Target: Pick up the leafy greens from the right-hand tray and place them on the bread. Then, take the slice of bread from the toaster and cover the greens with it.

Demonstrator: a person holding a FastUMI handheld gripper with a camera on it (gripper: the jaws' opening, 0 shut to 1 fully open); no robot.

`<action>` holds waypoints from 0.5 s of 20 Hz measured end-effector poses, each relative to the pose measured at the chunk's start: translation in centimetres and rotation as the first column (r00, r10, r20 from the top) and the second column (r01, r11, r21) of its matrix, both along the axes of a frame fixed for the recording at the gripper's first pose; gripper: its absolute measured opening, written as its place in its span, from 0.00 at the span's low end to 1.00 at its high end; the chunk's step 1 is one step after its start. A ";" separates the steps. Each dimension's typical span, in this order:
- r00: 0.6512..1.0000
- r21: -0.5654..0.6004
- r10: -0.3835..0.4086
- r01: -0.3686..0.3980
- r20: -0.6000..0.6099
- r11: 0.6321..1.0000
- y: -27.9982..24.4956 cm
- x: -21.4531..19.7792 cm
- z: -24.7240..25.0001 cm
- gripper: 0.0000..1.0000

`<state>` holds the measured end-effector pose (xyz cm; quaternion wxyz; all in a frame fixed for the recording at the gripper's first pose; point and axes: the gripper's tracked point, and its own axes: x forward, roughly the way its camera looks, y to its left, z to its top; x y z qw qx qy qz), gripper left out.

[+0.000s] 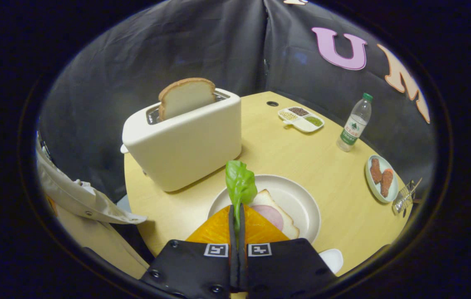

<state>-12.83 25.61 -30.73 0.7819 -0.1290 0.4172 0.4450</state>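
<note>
Gripper (237,216) pinching one leafy green (240,185), two bread slices (277,209)

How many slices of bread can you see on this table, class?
2. One slice stands upright in the toaster. The other slice lies on the plate with ham on it, just beyond the tongs, which are shut on the greens. The toaster may hide more.

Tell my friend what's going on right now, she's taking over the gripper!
Hand-held gripper: shut on the leafy greens, held over the plate.
Bread with a ham slice lies on that plate, just ahead of the fingers.
Top slice of bread stands in the toaster.
Done: greens picked up.
Left: lay greens on the ham bread, then cover with the toaster slice.
</note>
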 end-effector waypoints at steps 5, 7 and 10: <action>1.000 -0.040 -0.004 0.003 -0.023 0.999 -0.4 0.7 -1.7 0.05; 1.000 -0.065 -0.015 0.014 -0.013 0.998 -1.2 1.6 -2.2 0.09; 1.000 -0.107 -0.024 0.023 -0.005 0.994 -2.5 2.3 -3.2 0.14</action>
